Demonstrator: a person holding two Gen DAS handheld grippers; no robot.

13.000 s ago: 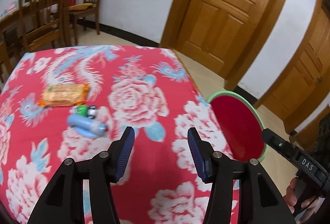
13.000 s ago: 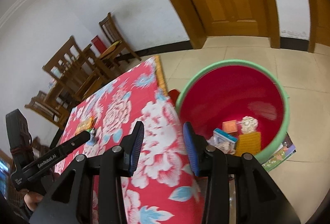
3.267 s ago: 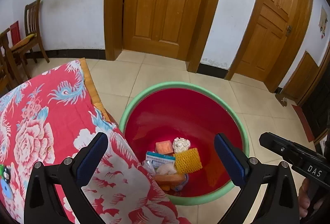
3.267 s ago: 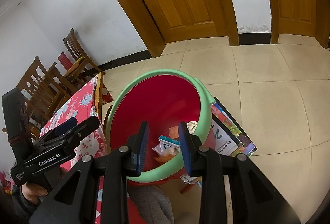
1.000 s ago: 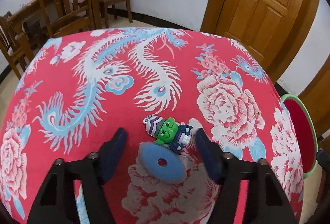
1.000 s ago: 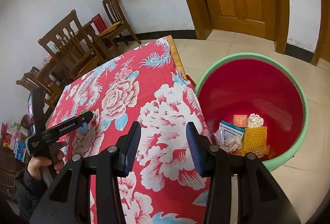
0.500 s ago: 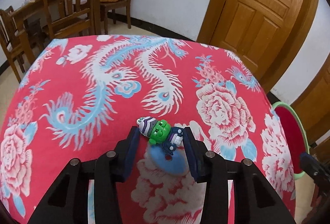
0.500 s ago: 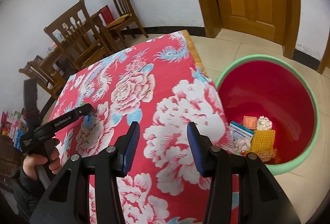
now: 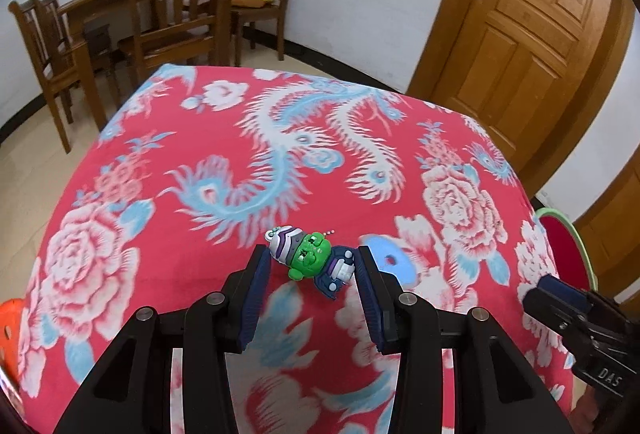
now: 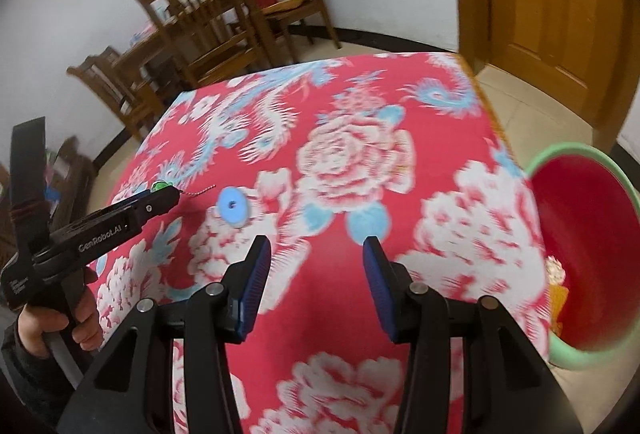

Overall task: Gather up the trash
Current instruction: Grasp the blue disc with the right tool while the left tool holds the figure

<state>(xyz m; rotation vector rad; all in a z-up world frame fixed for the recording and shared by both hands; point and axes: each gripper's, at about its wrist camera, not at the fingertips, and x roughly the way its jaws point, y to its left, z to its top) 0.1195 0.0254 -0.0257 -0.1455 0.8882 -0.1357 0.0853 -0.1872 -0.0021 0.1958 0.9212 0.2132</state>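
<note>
A small green toy figure (image 9: 308,258) with a striped cap and ball chain is held between the jaws of my left gripper (image 9: 312,270), lifted a little above the red floral tablecloth (image 9: 280,162). A blue disc (image 9: 386,259) lies on the cloth just right of the left gripper; it also shows in the right wrist view (image 10: 233,206). My right gripper (image 10: 316,266) is open and empty over the cloth. The left gripper (image 10: 160,196) shows there at the left, with the toy (image 10: 160,185) mostly hidden.
A red bin with a green rim (image 10: 588,254) stands on the floor off the table's right edge, with trash inside; its rim (image 9: 576,242) also shows in the left wrist view. Wooden chairs (image 9: 180,6) and a dining table stand behind. An orange object (image 9: 8,326) sits at the left edge.
My left gripper has closed on the green toy and lifted it off the blue disc, which now lies to the right. My right gripper has swung left over the table.
</note>
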